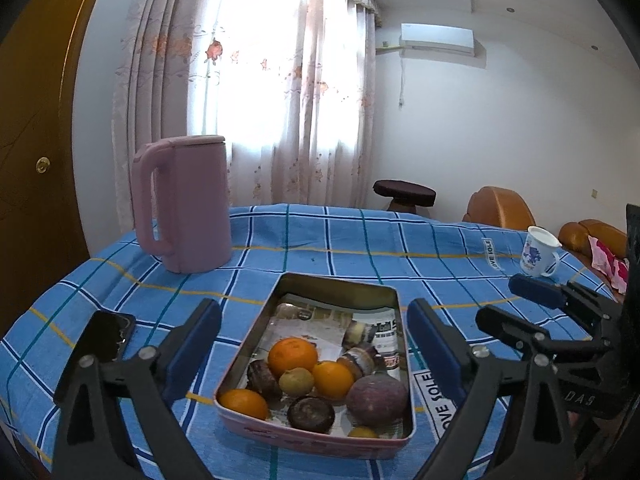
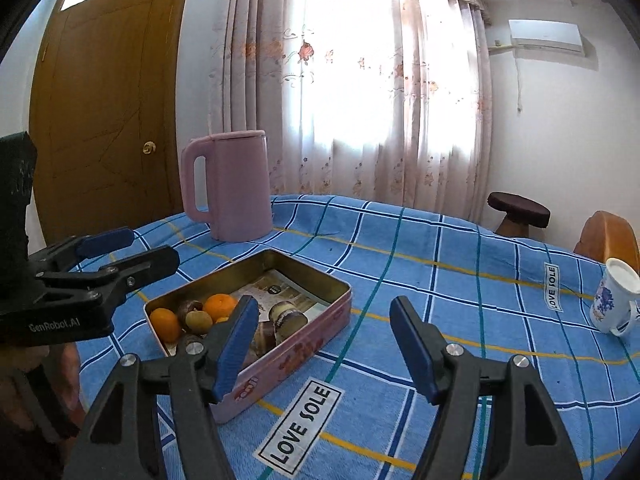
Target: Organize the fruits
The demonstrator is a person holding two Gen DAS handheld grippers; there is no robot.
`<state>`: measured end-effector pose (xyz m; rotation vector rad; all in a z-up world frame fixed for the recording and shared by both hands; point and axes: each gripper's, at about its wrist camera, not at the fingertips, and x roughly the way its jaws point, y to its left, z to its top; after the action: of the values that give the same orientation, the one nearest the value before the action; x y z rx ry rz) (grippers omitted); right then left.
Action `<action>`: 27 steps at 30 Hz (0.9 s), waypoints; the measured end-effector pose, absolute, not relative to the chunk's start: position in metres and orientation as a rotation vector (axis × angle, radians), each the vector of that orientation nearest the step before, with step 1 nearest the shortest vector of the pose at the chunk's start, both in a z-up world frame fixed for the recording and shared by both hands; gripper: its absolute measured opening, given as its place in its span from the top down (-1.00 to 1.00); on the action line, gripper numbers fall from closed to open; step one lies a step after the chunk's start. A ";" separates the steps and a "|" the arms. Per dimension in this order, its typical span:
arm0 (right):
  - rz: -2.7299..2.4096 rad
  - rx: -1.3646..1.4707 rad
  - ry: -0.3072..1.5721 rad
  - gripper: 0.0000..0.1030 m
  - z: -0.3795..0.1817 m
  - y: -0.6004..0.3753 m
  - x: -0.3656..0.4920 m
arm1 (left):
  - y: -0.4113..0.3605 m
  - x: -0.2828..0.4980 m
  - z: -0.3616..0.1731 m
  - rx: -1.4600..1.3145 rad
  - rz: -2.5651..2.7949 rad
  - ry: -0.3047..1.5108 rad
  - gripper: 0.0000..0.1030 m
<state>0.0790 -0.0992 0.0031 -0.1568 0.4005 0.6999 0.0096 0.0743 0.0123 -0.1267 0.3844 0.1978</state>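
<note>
A pink metal tin point(image 1: 240, 368) point(image 2: 320, 340) lies on the blue checked tablecloth. It holds several fruits at its near end: oranges point(image 1: 292, 356) point(image 2: 220, 305), a small yellow-green fruit point(image 1: 296, 381) point(image 2: 199, 319), a purple round fruit point(image 1: 377, 400) and dark brown ones point(image 1: 311, 413). Wrapped snacks point(image 1: 360, 354) and printed paper lie further in. My left gripper point(image 1: 314, 354) is open and empty, its fingers on either side of the tin; it also shows in the right wrist view point(image 2: 136, 250). My right gripper point(image 2: 324, 348) is open and empty, to the right of the tin; it also shows in the left wrist view point(image 1: 516, 304).
A pink electric kettle point(image 1: 188, 204) point(image 2: 232, 188) stands at the table's far left. A white mug with blue print point(image 1: 538, 252) point(image 2: 616, 300) stands at the far right. A black phone point(image 1: 108, 336) lies at the left. A stool point(image 1: 404, 194) and orange chairs point(image 1: 500, 208) stand beyond the table.
</note>
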 end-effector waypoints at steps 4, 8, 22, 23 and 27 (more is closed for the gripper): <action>0.696 -0.155 0.401 -0.35 0.004 -0.102 0.078 | 0.071 0.010 0.014 -0.122 0.192 0.385 -0.88; 0.694 -0.152 0.396 -0.35 0.005 -0.105 0.075 | 0.069 0.009 0.015 -0.119 0.193 0.382 -0.92; 0.672 -0.149 0.383 -0.38 0.011 -0.119 0.070 | 0.064 0.009 0.016 -0.105 0.186 0.382 -0.97; 0.669 -0.148 0.382 -0.38 0.011 -0.121 0.070 | 0.063 0.009 0.017 -0.103 0.184 0.381 -0.97; 0.648 -0.146 0.368 -0.38 0.015 -0.128 0.070 | 0.058 0.007 0.020 -0.094 0.185 0.369 -1.00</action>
<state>0.0695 -0.1280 0.0152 -0.1455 0.3676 0.6477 0.0067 0.0582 0.0204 -0.0945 0.3691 0.1846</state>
